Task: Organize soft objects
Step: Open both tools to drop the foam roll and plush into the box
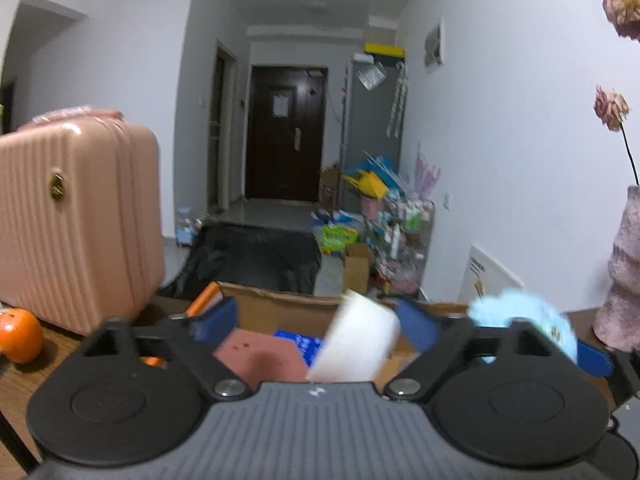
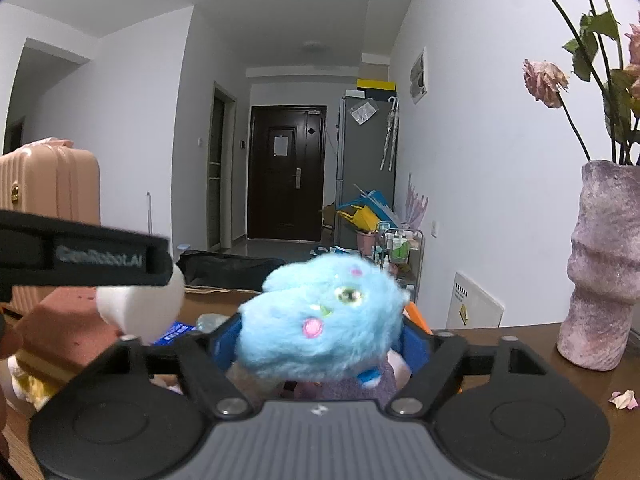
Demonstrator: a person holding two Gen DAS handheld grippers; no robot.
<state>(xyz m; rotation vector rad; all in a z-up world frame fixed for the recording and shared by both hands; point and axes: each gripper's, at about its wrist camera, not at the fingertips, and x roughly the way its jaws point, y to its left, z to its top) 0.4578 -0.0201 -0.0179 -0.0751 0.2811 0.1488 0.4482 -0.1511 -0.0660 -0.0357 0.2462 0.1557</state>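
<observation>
Left gripper (image 1: 316, 322) jaws wide, white foam roll (image 1: 356, 346) loose between. Right gripper (image 2: 320, 340) jaws wide around blue plush (image 2: 320, 320): light, squashy; grip mid-body.

Hemmed on the table's left edge by a pink suitcase (image 1: 76, 220) with an orange (image 1: 18, 340) before it. Blocked at the right edge by a tall vase (image 2: 604, 268). Between them, a cardboard box (image 1: 280, 304) crowded with soft things; bare table (image 2: 520, 344) near the vase.

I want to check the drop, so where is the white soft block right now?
The white block sits tilted between the open left gripper's fingers, over the cardboard box, beside the pink sponge.
</observation>
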